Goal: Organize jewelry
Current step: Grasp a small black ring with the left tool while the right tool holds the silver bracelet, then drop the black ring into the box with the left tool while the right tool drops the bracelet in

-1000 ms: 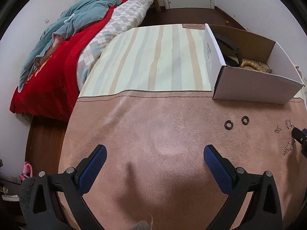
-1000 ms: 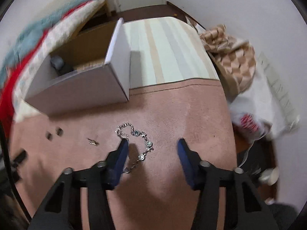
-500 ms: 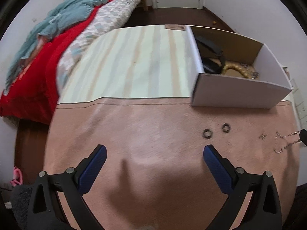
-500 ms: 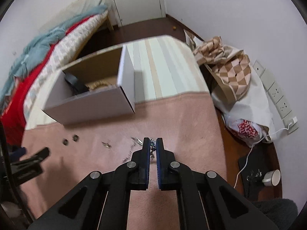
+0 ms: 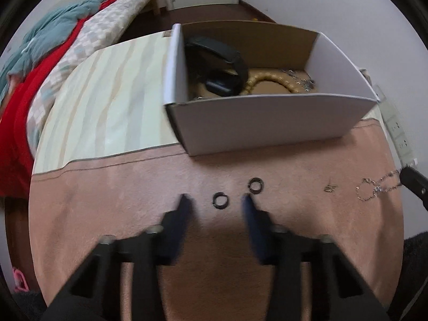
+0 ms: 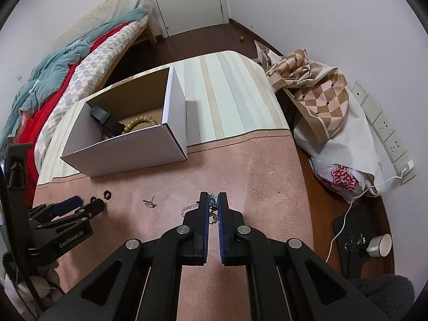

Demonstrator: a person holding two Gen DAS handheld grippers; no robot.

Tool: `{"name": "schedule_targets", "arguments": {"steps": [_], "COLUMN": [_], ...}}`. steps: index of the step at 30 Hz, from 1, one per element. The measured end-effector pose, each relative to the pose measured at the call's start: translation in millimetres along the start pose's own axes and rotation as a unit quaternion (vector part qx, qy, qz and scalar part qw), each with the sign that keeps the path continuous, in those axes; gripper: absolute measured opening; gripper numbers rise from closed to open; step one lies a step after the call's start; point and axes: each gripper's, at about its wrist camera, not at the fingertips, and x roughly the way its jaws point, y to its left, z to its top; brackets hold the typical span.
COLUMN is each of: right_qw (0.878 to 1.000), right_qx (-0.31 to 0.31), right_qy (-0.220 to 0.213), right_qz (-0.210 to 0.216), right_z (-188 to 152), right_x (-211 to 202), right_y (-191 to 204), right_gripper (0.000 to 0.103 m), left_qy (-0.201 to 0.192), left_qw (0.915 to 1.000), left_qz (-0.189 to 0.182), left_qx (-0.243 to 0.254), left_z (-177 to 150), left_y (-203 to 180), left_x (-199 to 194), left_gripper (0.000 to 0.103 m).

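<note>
A silver chain bracelet [image 6: 199, 210] set with blue-green stones is pinched between the pressed-together fingers [image 6: 204, 208] of the right gripper [image 6: 213, 200]; one loop trails from the left finger down to the pink tabletop [image 6: 254, 187]. In the left wrist view the same chain hangs at the far right edge from that gripper's tip.

The left gripper [image 5: 217, 204] has just been closing, and its blurred fingers [image 5: 184, 208] stand a little apart on either side of a small dark ring [image 5: 220, 200] that lies flat on the tabletop; the pads are not touching it. A second dark ring [image 5: 256, 184] lies just beyond the right finger's tip. Further right of that, between the rings and the bracelet, sits a small gold earring [image 5: 329, 187].

Beyond both pairs of fingers stands an open white cardboard box [image 5: 267, 123], partly on the pink cloth and partly on a striped cloth [image 5: 112, 93]. Inside it are a black watch band [image 5: 222, 61], a string of tan wooden beads [image 6: 137, 123] and a thin silver chain [image 5: 301, 79].

White lettering on the left gripper's body, seen from the right wrist, reads "GenRobot.AI". Right of the right fingers, off the tabletop, a white plastic bag [image 6: 339, 178] bears red print too crumpled to read.
</note>
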Motion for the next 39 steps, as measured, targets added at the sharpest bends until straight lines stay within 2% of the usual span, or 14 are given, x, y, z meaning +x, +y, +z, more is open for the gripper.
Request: {"name": "schedule_targets", "arguments": {"steps": [1,12,22,30,34,39], "right_qw": [1.0,1.0,0.998,0.991,0.988,0.989], "right_qx": [-0.001,-0.002,-0.001,-0.009,-0.034,-0.065], "right_qy": [0.0,-0.009,-0.048,-0.092,-0.101,-0.071], "right_qz": [0.0,0.014,0.05,0.094,0.109,0.11], "right_z": [0.1,3.3,27.3,74.9,106.7,132.8], "right_x": [-0.2,-12.9,-57.0,-97.4,-100.7,-66.5], "right_y": [0.3,7.4,19.6,39.2,56.5,79.9], "right_gripper": [0.006,0.006,0.006,0.006,0.006,0.006], "left_qy": [0.001,-0.014,-0.087,-0.145,-0.142,-0.108], "left_qw": [1.0,0.9997,0.9959,0.9891,0.989,0.9925], "left_qz": [-0.001,-0.003,-0.003,-0.025,-0.043,-0.058], "left_qx": [0.006,0.018,0.025,0.007,-0.002,-0.004], "left_z": [0.8,-3.9,18.2,60.1,81.6,102.5], "left_y": [-2.8,-13.0,-13.2,2.8,18.8,30.7], "left_x": [-1.0,-14.1,-76.8,-129.3,-129.9,-108.4], "left_gripper": [0.01,0.01,0.01,0.01,0.01,0.01]}}
